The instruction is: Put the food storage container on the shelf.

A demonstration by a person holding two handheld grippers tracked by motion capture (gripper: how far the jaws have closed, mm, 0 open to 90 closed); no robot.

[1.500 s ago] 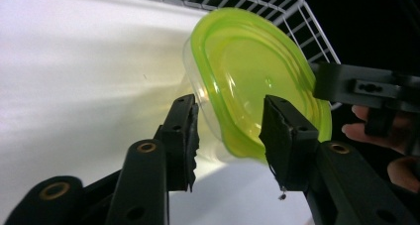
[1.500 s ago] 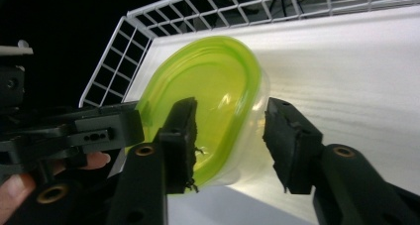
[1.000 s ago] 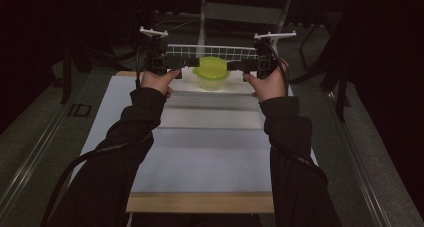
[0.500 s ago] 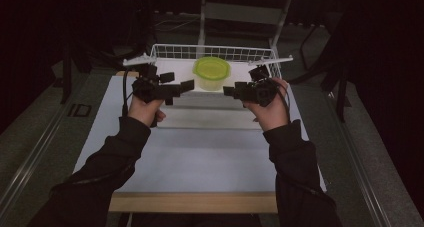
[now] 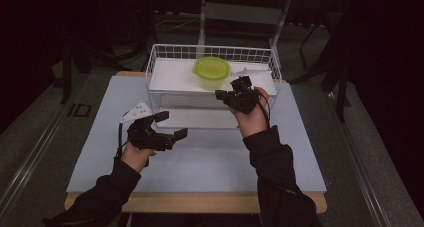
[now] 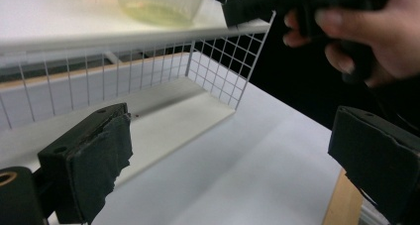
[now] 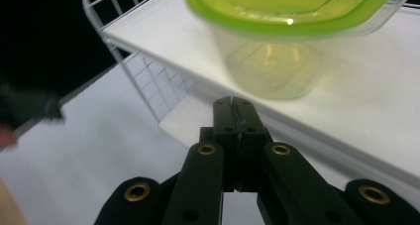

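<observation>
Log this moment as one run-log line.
left gripper: open, over table | right gripper: shut, empty, near container | container: lidded, on rack shelf

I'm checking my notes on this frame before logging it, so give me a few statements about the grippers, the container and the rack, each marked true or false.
1. The left gripper is open. True.
2. The right gripper is open. False: its fingers are pressed together, with nothing between them.
3. The container has a green lid and stands on the top shelf of the white wire rack. True.
4. The right gripper holds the container. False: it is in front of the container and apart from it.
5. The left gripper is lower and nearer the person than the right one. True.
</observation>
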